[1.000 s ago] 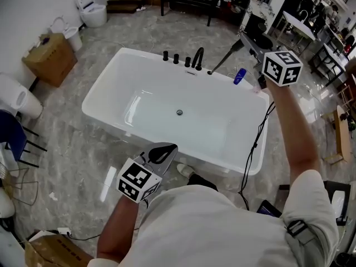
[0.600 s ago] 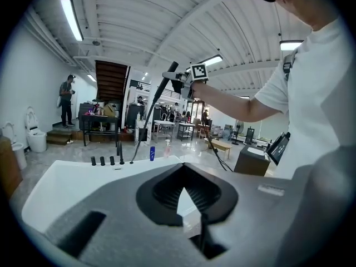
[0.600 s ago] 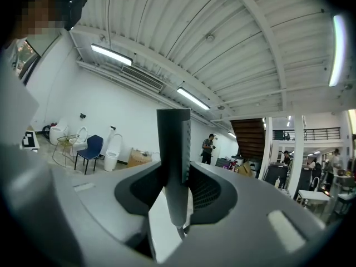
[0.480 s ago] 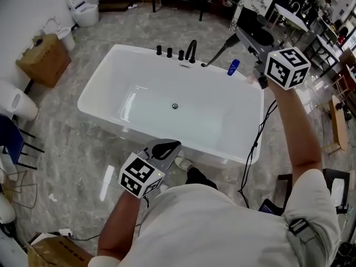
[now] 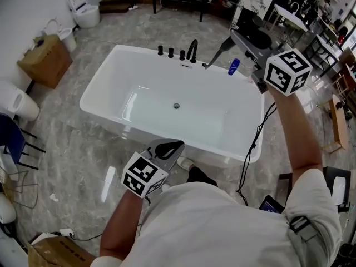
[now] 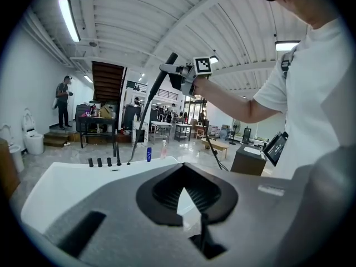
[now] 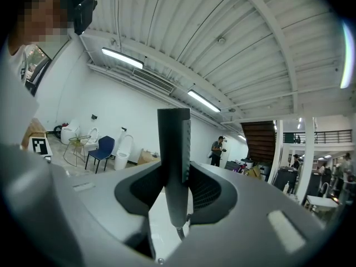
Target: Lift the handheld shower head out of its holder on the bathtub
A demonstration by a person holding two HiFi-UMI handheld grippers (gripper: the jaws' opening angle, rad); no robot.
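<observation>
Up above the far right corner of the glossy white bathtub (image 5: 211, 115), grips a handheld shower head (image 5: 226, 46) in the right tool (image 5: 238, 39), with ribbed dark pads pressed on either side of the stem. Looks slim and stick-shaped, matte dark grey and flat-ended, with a thin hose (image 5: 211, 62) running down from its lower end to the tub's far deck. Hangs lifted on a slant, its body well clear of the rim. Holds the left tool (image 5: 167, 148) low by the near rim, smooth grey jaws meeting at the tips, nothing between them. Shows, along the far deck, three stubby black knobs (image 5: 170, 52) beside a black arched spout (image 5: 192, 50), and a blue bottle (image 5: 233, 67) further right. Sits on a polished, grey-veined marble floor (image 5: 72, 143), with a brown cardboard box (image 5: 44, 60) off to the left.
</observation>
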